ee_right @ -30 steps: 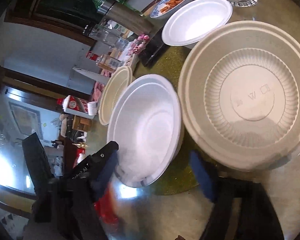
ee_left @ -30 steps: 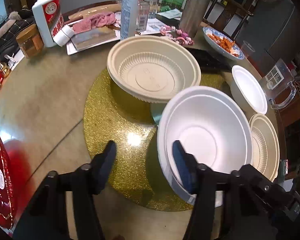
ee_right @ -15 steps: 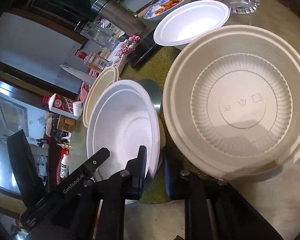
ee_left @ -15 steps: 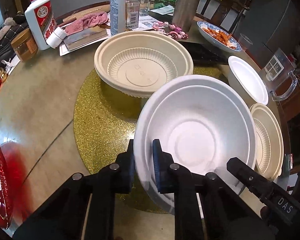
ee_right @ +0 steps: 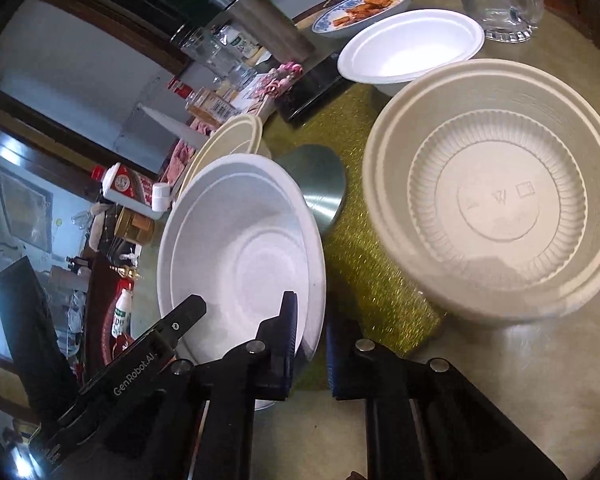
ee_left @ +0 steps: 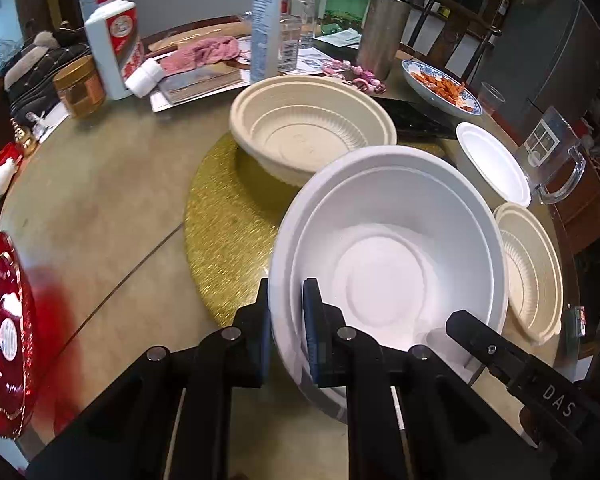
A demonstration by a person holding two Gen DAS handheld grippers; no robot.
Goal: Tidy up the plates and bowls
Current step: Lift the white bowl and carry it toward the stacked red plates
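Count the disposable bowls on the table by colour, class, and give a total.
White disposable bowls: 2, the large white foam bowl and the small white foam bowl.
Beige disposable bowls: 2, the large ribbed beige plastic bowl and the small ribbed beige plastic bowl.
Total: 4

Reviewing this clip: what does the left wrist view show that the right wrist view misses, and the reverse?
Only the left wrist view shows the red plate at the table's edge and the left gripper shut on the white bowl's rim. Only the right wrist view shows the steel disc lying on the gold mat beyond the bowl, and the right gripper pinching the opposite rim. Both show the white bowl, two beige bowls, the smaller white bowl, the snack dish and the steel flask.
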